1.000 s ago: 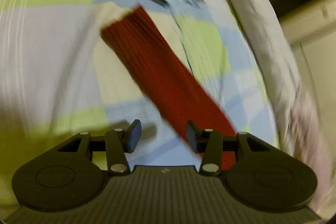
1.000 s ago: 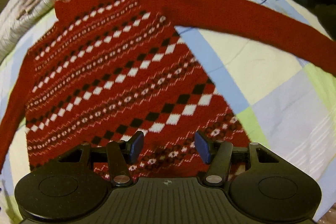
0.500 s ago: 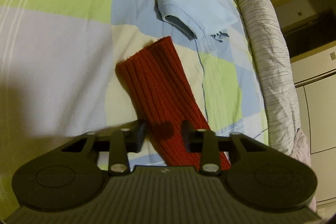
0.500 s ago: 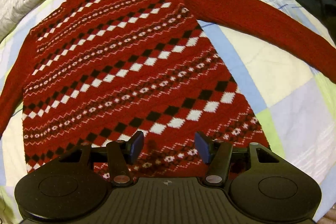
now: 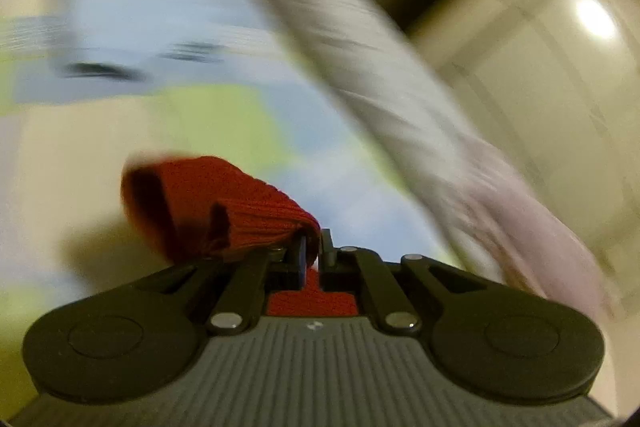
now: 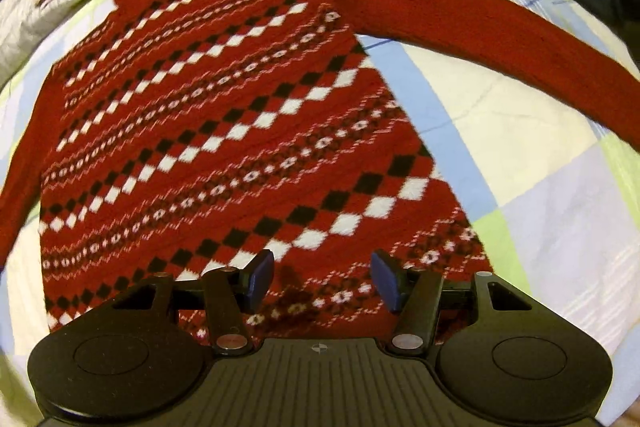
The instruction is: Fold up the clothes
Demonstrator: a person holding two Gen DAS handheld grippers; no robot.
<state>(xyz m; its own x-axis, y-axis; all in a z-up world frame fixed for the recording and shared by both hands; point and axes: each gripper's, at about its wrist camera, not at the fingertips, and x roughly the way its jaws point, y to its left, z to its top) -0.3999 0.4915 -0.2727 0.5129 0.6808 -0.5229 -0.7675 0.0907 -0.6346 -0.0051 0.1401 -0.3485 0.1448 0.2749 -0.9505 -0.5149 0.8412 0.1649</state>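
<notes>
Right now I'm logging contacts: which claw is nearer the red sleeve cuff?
Left. The left claw is shut on the sleeve cuff; the right claw hovers open over the sweater's hem.

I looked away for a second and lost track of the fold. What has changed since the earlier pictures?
The left gripper has shut on the red sleeve cuff, which it straddled open half a second ago, and lifted it off the patchwork bedspread; its view is blurred by motion. The right gripper stays open above the hem of the red patterned sweater, whose body lies spread flat as before.
</notes>
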